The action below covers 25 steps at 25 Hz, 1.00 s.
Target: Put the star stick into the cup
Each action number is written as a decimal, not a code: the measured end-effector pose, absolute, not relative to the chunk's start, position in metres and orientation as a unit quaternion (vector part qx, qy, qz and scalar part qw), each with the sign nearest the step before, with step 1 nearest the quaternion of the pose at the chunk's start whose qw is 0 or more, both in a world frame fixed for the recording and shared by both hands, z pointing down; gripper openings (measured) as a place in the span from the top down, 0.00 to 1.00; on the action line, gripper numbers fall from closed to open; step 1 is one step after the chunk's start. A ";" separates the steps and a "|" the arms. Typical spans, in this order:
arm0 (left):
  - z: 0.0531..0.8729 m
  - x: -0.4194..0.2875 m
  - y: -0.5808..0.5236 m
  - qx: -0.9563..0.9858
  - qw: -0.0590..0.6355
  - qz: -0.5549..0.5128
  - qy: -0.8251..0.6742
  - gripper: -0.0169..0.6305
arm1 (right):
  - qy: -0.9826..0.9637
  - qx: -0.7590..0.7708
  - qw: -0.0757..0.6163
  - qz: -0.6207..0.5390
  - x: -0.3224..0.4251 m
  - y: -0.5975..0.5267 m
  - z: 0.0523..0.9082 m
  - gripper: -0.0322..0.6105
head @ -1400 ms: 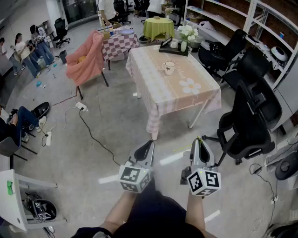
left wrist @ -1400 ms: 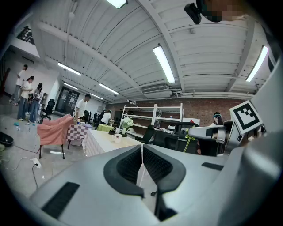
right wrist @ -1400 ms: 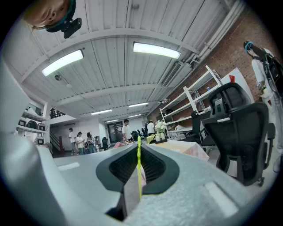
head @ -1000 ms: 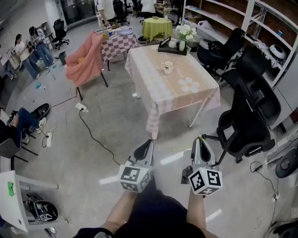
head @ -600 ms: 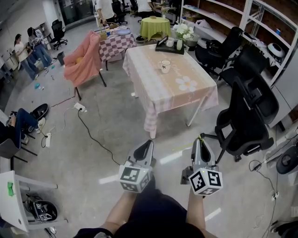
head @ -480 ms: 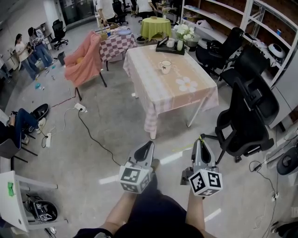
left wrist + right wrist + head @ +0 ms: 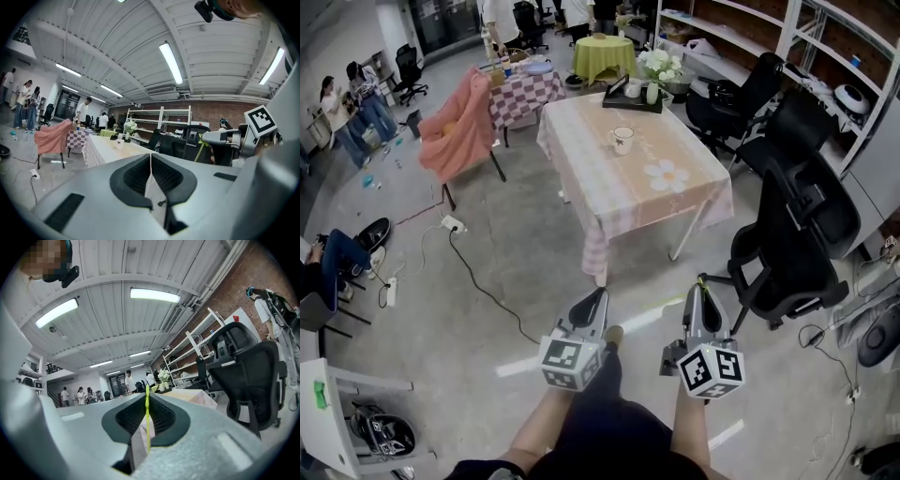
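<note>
Right tool (image 7: pixel 146 401) — thin yellow-green star stick (image 7: pixel 147 427) between jaws

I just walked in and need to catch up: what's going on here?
A person holds a gripper in each hand and is some way short of the table. The right gripper is shut on the thin yellow-green star stick. The left gripper is shut with nothing in it. The cup sits on the table, far ahead of both grippers, so the stick is not yet in it.
</note>
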<state>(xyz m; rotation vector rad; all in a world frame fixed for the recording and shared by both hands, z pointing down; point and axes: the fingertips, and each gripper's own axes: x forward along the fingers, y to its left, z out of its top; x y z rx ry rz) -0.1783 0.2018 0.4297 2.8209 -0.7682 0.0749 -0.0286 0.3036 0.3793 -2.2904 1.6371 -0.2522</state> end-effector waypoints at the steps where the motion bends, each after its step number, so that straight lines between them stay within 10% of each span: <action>1: 0.429 -0.173 0.200 0.960 0.104 0.027 -0.259 0.95 | 0.570 -0.801 0.159 -0.088 -0.023 0.301 0.379 0.92; 25: 0.417 -0.103 0.103 0.950 0.106 0.025 -0.293 0.95 | 0.607 -0.776 0.143 -0.093 0.045 0.189 0.367 0.92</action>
